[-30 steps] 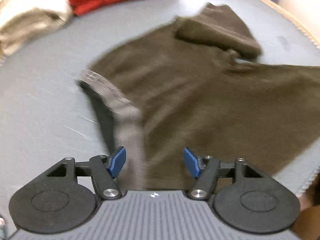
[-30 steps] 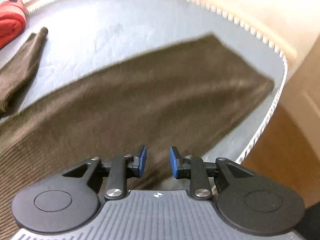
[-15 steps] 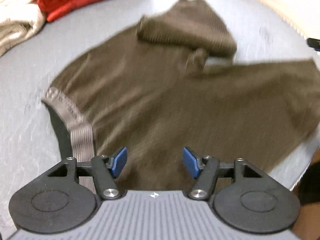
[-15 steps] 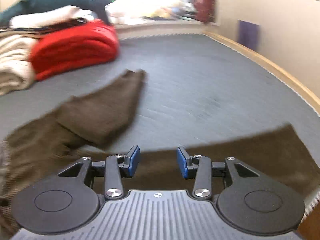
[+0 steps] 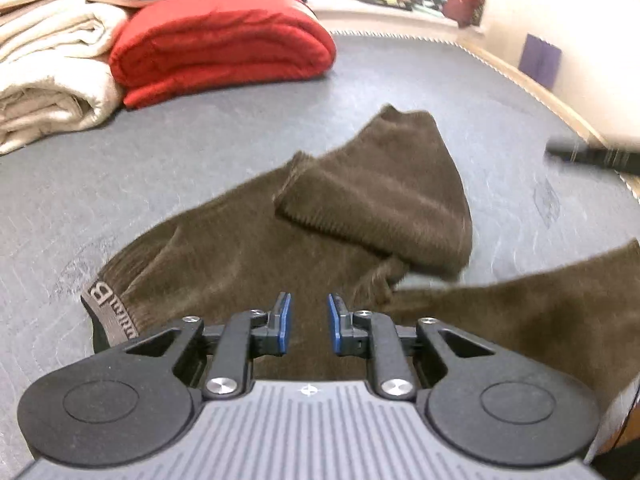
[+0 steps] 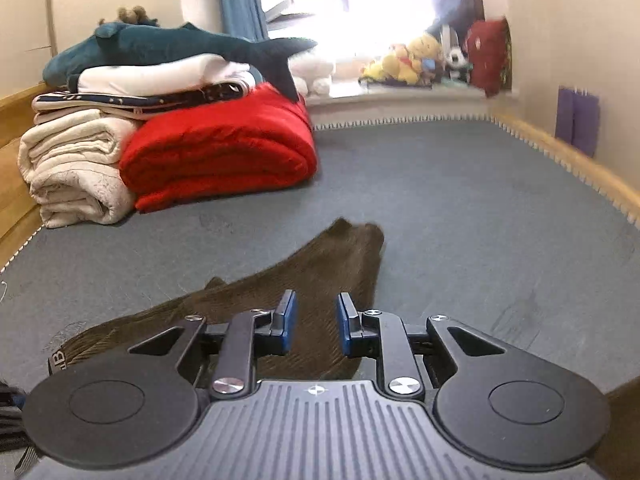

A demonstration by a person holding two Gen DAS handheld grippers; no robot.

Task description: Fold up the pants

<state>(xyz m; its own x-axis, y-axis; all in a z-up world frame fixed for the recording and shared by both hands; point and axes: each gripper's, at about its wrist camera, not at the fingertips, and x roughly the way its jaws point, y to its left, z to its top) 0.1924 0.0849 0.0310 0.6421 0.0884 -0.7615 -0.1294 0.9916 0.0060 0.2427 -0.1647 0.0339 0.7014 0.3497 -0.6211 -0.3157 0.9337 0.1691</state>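
Dark brown corduroy pants (image 5: 248, 248) lie spread on the grey mattress (image 5: 120, 168). The grey waistband (image 5: 106, 304) is at the left. One leg is folded back on itself (image 5: 384, 196); the other leg (image 5: 540, 304) runs off to the right. My left gripper (image 5: 307, 326) hovers over the seat of the pants, open a little and empty. My right gripper (image 6: 313, 326) is open a little and empty above the folded leg (image 6: 320, 276). A dark part of the right gripper (image 5: 592, 154) shows at the right of the left wrist view.
A folded red blanket (image 6: 216, 152) and cream towels (image 6: 72, 168) are stacked at the far left, with a blue plush shark (image 6: 168, 48) on top. Stuffed toys (image 6: 416, 64) sit on the window sill. The mattress edge and wooden frame (image 6: 580, 160) run along the right.
Both grippers have tilted up and drawn back, so the far side of the bed now shows. The left jaws have narrowed. The right gripper has moved from the right leg toward the folded leg.
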